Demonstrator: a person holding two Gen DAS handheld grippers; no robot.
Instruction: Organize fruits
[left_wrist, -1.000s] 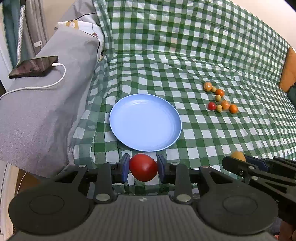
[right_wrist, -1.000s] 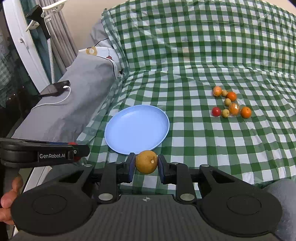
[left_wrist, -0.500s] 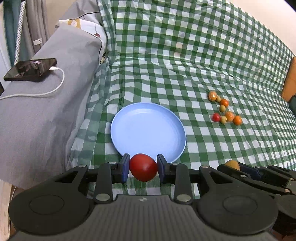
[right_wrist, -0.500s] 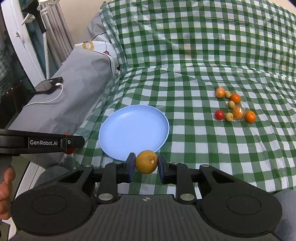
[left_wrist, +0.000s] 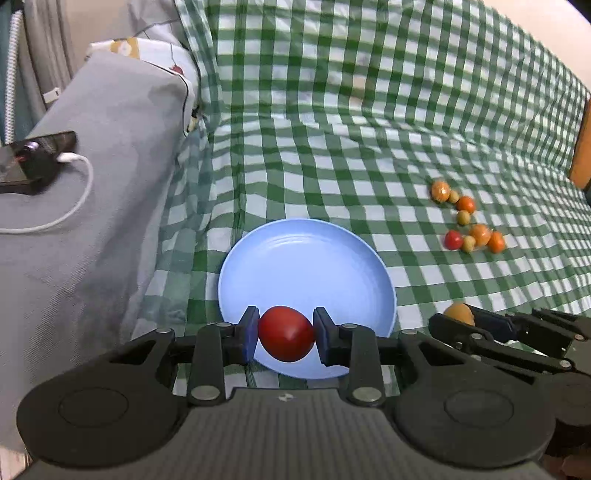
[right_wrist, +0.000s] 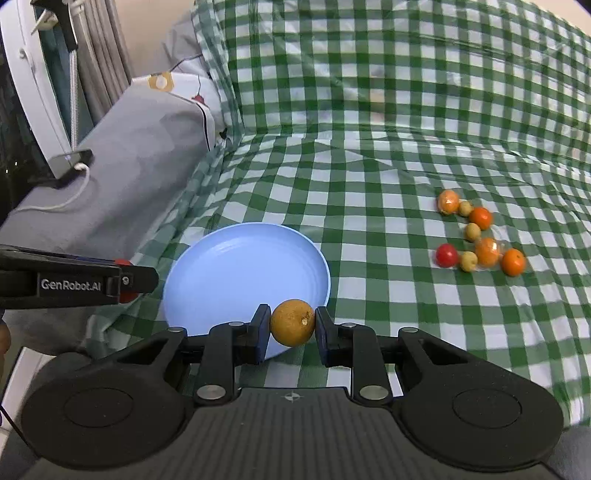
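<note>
My left gripper (left_wrist: 285, 334) is shut on a red tomato (left_wrist: 286, 333), held over the near rim of the light blue plate (left_wrist: 306, 266). My right gripper (right_wrist: 291, 328) is shut on a brownish-yellow round fruit (right_wrist: 292, 322) at the plate's (right_wrist: 243, 269) near right edge. In the left wrist view the right gripper (left_wrist: 456, 319) comes in from the right with its fruit (left_wrist: 458, 314). The left gripper's side (right_wrist: 122, 280) shows at the left of the right wrist view. A cluster of small orange, red and yellowish fruits (left_wrist: 467, 221) (right_wrist: 476, 236) lies on the checked cloth to the right.
The green-and-white checked cloth (left_wrist: 332, 147) covers a sofa seat and back. A grey armrest (left_wrist: 92, 184) on the left carries a phone (left_wrist: 33, 158) on a white cable. A curtain and a white frame (right_wrist: 33, 92) stand beyond it.
Both grippers have moved forward and down toward the plate with their fruits. The plate has grown larger and now sits right behind the held fruits.
</note>
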